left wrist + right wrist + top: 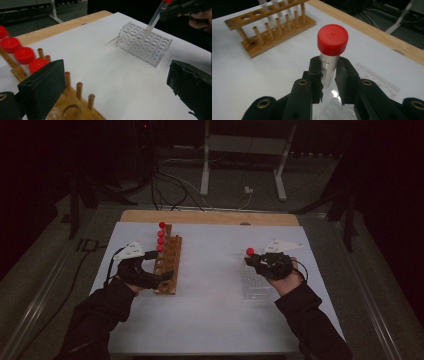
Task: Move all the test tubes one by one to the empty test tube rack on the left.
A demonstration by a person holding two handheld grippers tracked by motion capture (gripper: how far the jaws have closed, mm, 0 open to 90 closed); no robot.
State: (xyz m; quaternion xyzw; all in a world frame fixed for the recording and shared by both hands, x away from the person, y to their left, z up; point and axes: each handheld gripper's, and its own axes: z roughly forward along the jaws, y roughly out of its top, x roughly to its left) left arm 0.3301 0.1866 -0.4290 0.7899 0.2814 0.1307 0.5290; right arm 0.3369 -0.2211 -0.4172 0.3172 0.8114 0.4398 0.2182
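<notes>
Right claw (329, 75) clamped on red-capped tube (331, 50), tip just above clear rack (145, 42); four capped tubes (160, 240) sit in wooden rack (169, 265); left claw (112, 87) open, empty, beside wooden rack

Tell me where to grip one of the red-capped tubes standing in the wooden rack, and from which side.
Grip a red-capped tube just under its cap, coming from above. The tubes stand upright in the wooden rack with only their tops clear; pegs line the rack's side, so a side approach looks crowded.
</notes>
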